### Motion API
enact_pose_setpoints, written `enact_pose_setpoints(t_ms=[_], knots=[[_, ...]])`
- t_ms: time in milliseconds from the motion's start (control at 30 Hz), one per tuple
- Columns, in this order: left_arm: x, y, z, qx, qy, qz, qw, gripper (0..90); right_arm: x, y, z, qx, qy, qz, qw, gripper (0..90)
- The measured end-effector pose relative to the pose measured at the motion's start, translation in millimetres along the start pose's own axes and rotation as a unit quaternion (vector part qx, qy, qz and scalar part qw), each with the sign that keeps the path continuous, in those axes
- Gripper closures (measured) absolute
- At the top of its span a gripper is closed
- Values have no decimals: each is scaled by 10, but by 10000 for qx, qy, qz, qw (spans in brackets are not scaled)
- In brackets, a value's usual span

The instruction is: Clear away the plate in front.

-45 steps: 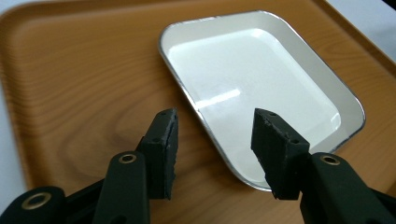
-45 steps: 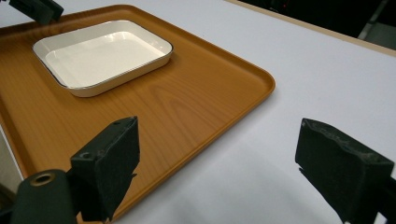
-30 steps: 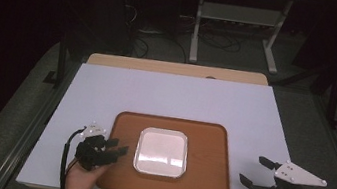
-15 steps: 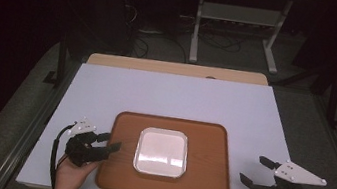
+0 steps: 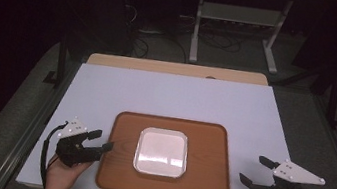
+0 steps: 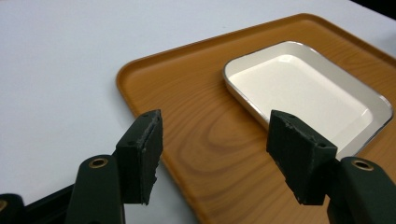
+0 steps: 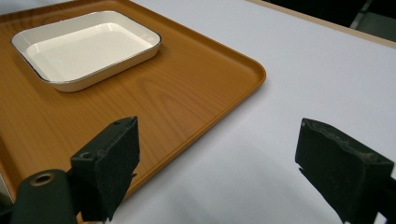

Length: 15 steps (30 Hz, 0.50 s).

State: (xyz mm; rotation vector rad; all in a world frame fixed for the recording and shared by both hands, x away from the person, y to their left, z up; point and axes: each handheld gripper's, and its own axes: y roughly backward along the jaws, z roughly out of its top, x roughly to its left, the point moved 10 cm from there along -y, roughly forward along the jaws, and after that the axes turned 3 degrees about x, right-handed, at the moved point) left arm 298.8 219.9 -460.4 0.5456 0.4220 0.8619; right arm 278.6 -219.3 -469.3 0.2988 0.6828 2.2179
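Seemingly we flank tray (image 5: 203, 185): left gripper (image 5: 101, 140) spread over its left rim; right gripper (image 5: 256, 171) spread just right; next likely grasping rims.

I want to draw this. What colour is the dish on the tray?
The dish is white with a thin dark rim, clearest in the right gripper view.

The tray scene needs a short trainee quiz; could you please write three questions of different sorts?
1. True or false: the white dish sits on the wooden tray.
2. Which claw is nearer the tray's edge? A) left claw B) right claw
3. Fill in: both claws are ____.

Key: 1 true. 2 A; in the left gripper view one of its tips overlaps the tray. 3 open, holding nothing.
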Motion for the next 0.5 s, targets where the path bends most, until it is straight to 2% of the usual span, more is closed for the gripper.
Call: enact_pose_setpoints(t_ms=[233,400,500], knots=[[73,-28,-79,40,-122,-147,9998,329,6,-11,3,17,25,31,10000,130],[155,-68,-107,18,-59,-241,9997,327,10,-15,1,38,63,32,10000,130],[197,-58,-100,-72,70,-278,9996,319,13,-21,5,40,77,39,10000,130]])
